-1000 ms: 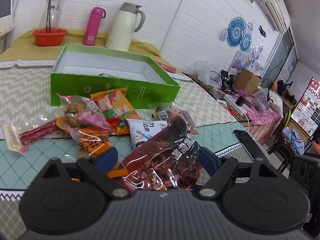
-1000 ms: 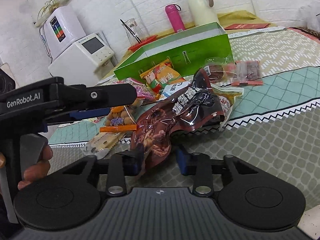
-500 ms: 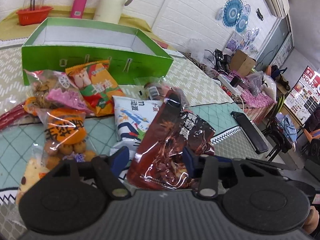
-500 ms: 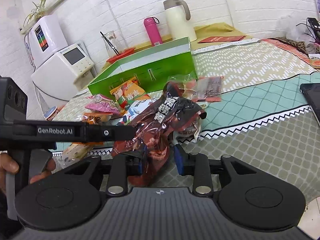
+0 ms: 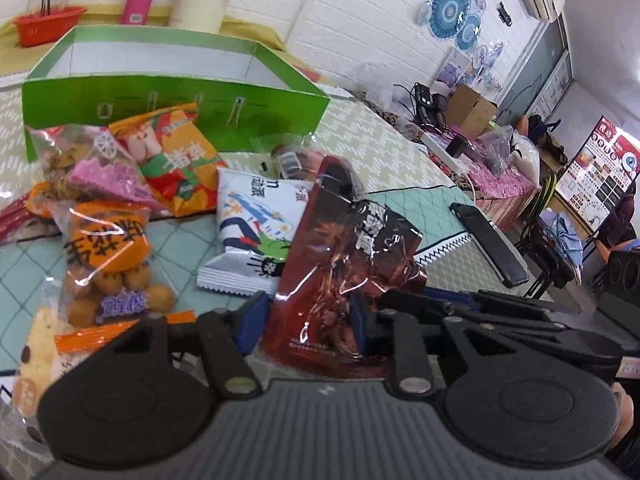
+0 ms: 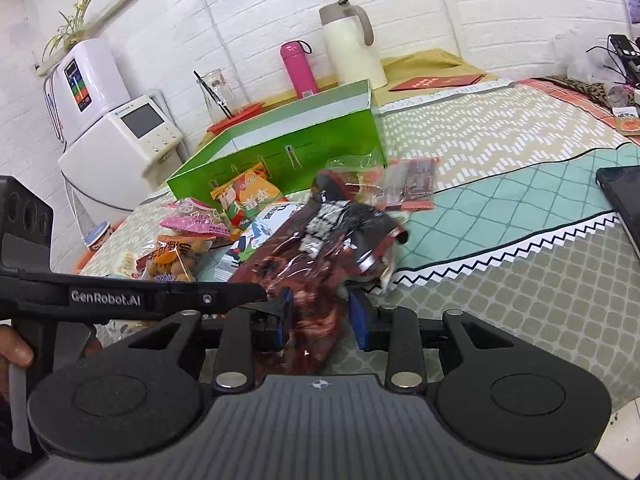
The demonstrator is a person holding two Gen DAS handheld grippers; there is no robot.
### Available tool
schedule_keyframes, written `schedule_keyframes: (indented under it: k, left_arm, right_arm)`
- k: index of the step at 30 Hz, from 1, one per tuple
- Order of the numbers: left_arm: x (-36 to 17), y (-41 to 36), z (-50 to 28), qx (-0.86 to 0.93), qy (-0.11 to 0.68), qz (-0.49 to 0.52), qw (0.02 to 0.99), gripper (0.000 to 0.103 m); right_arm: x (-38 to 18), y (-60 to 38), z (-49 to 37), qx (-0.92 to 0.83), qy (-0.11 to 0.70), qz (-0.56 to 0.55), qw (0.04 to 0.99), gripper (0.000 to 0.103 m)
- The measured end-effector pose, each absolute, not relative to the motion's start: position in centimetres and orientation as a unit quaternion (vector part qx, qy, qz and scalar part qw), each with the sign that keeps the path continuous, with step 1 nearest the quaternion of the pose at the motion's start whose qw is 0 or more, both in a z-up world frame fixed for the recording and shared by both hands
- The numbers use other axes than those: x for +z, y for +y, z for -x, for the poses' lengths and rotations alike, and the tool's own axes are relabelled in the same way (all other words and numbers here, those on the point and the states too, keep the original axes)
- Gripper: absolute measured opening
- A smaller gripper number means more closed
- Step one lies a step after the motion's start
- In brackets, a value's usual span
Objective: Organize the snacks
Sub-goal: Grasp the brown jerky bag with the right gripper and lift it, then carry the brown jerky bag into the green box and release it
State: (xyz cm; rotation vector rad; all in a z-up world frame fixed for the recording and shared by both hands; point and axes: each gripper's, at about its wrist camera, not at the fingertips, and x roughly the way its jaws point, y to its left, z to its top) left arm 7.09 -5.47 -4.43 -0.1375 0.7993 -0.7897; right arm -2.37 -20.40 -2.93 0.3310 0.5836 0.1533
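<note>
Left wrist view, left to right: orange ball-snack bag [image 5: 106, 256], pink pack [image 5: 110, 176], orange-green pack [image 5: 176, 160], white-blue pack [image 5: 256, 228] all loose on surface [image 5: 392, 152], lower left to centre of frame

Green box [image 5: 172, 96] upper left, inside looks bare as far as visible; sorting barely begun, judging by that

Centre: dark red snack bag [image 5: 344, 272] between both tools; left tool [image 5: 310, 320] narrow, seems to pinch bag; right tool [image 6: 320, 316] fingers flank bag with small gaps, grip uncertain

Dark red snack bag [image 5: 344, 280] standing between the left hand-held gripper [image 5: 310, 320] pads, other snack packs [image 5: 168, 160] scattered beside the green box [image 5: 172, 92] on the worktop [image 5: 380, 136].
</note>
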Motion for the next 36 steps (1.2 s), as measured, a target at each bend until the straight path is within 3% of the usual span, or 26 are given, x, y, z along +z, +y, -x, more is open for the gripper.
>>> schedule_keyframes:
  k: [3, 7, 16, 23, 36]
  left_arm:
    - [-4.7, -5.0, -7.3, -0.375, 0.377, 0.088, 0.842, 0.026]
    - [-4.6, -5.2, -6.5, -0.357, 0.372, 0.091, 0.852, 0.014]
    - [-0.5, -3.4, -4.9, -0.359, 0.318, 0.148, 0.865, 0.013]
    - [2.4, -1.7, -7.5, -0.344, 0.283, 0.181, 0.877, 0.013]
    - [5.3, 0.9, -16.3, -0.28, 0.261, 0.202, 0.901, 0.013]
  right_arm:
    - [-3.1, -20.6, 2.3, 0.078, 0.286, -0.171, 0.94, 0.055]
    - [-2.7, -20.1, 2.5, 0.076, 0.284, -0.15, 0.944, 0.052]
    - [2.2, -19.5, 3.5, 0.1, 0.213, -0.095, 0.967, 0.044]
    - [5.3, -19.2, -0.1, 0.132, 0.163, -0.073, 0.975, 0.031]
    - [7.5, -16.9, -10.5, 0.161, 0.153, -0.085, 0.971, 0.029]
